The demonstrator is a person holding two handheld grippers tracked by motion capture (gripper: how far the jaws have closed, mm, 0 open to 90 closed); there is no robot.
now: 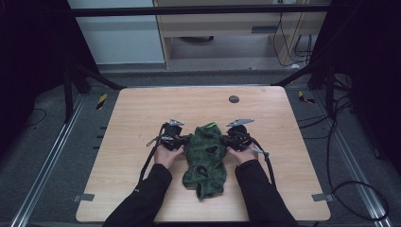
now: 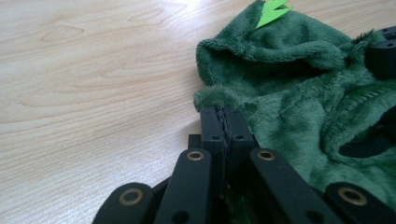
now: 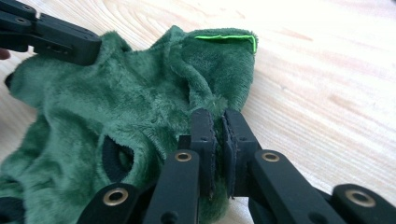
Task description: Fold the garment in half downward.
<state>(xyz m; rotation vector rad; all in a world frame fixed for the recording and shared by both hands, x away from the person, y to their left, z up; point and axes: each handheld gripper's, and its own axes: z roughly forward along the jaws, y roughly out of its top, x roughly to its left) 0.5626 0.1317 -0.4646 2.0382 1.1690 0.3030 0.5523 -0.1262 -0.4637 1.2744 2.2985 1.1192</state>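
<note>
High view: your left gripper (image 1: 178,140) and right gripper (image 1: 232,139) flank the green plush garment (image 1: 204,158) at mid-table (image 1: 142,109). Left gripper view: jaws pinch its fuzzy edge. Right gripper view: jaws clamp its opposite edge, below the bright green tag (image 3: 229,38).

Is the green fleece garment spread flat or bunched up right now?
Bunched. The green fleece garment lies rumpled in folds on the table, pinched at either side by the left gripper and right gripper.

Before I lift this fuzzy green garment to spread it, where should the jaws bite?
Grip the green garment at its rolled side hems near the bright-tagged end, one from each side, low along the table. The left gripper and right gripper already pinch there.
</note>
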